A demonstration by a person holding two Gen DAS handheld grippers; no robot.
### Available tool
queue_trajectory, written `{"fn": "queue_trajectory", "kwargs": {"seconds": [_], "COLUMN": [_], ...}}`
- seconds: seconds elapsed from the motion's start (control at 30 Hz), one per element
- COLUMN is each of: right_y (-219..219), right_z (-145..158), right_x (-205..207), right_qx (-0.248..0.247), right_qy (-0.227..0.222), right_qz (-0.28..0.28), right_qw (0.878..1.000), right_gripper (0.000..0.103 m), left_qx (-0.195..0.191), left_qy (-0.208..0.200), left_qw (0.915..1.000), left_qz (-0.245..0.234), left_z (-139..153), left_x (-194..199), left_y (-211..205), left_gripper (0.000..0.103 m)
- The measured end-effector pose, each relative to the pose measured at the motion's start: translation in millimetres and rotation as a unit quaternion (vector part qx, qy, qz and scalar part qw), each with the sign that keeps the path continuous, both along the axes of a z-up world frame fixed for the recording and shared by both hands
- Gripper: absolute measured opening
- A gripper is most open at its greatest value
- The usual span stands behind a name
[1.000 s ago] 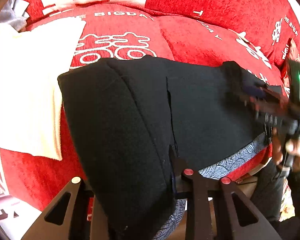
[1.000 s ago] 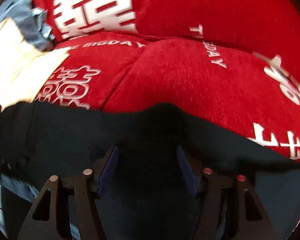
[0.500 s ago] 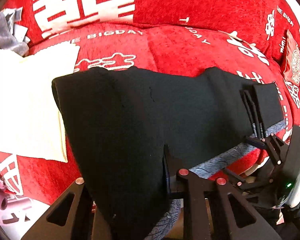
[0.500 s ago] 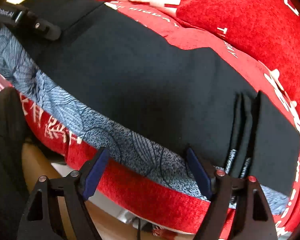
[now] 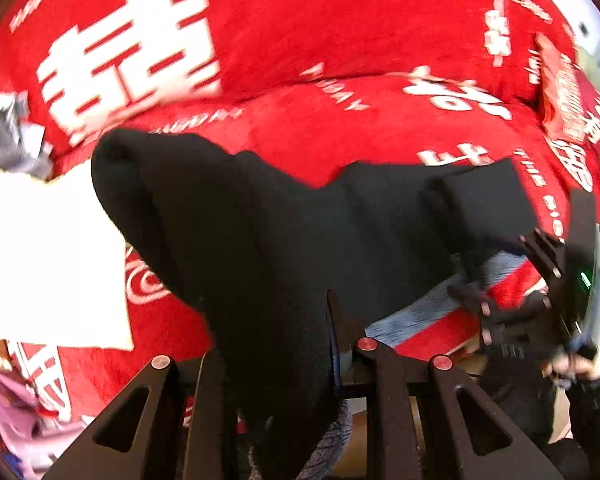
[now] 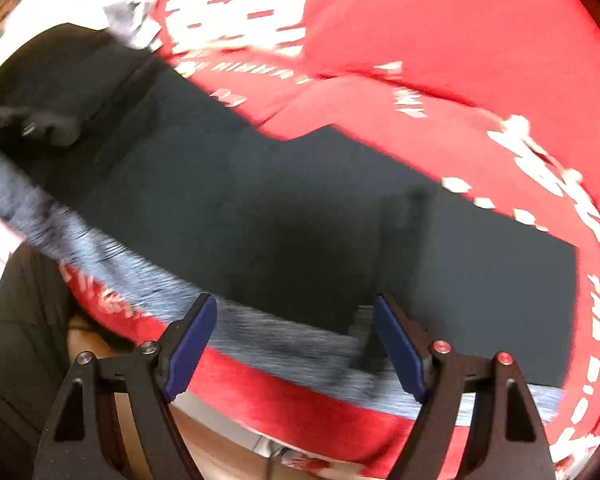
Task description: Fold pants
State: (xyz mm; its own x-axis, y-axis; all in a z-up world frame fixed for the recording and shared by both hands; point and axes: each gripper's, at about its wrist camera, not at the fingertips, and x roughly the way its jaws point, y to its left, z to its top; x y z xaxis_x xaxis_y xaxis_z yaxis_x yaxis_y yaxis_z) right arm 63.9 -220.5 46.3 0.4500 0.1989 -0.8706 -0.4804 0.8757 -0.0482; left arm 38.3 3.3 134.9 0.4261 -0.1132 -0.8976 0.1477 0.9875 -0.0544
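While the left gripper [image 5: 332, 344] lifts the pants [image 5: 340, 232], jaws clenched on the end at 9 o'clock, the fold is underway; the right gripper [image 6: 296, 344], jaws released, must pin cloth on the sofa [image 5: 340, 40].

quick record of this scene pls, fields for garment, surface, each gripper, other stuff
garment: black fabric pants lying lengthwise on the sofa, one end lifted
surface: red plush sofa cover with white lettering
under garment: grey-blue patterned cloth along the front edge
left gripper: shut on the pants' lifted end
right gripper: open, holding nothing, above the front edge
other: white cloth beside the pants
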Motion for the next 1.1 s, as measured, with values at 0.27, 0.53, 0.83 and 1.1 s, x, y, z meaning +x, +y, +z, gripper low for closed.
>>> {"fn": "queue_trajectory", "kwargs": {"seconds": [0.27,0.53,0.83,1.1], "right_y": [-117.7,-155.5,-180.7,-181.1], "right_z": [1.7,7.8,-11.1,-12.1], "right_x": [24.1,24.5,12.4,-0.1], "right_qx": [0.030,0.037,0.053,0.082], "right_qy": [0.017,0.007,0.020,0.018], "right_qz": [-0.128,-0.143,-0.149,-0.113], "right_qw": [0.991,0.989,0.987,0.990], "right_gripper": [0.083,0.083,0.083,0.086], "left_qx": [0.023,0.046,0.052,-0.047], "left_qy": [-0.022,-0.010,0.100,0.118], "left_qw": [0.9936,0.9830,0.9792,0.9785], "left_qz": [-0.109,-0.178,-0.168,-0.163], "left_z": [34.5,39.2,-70.8,-50.4], "left_x": [24.1,58.2,95.9,93.0], "left_y": [-127.1,-238.9,-296.2,-287.2], "left_gripper": [0.021,0.020,0.023,0.072]}}
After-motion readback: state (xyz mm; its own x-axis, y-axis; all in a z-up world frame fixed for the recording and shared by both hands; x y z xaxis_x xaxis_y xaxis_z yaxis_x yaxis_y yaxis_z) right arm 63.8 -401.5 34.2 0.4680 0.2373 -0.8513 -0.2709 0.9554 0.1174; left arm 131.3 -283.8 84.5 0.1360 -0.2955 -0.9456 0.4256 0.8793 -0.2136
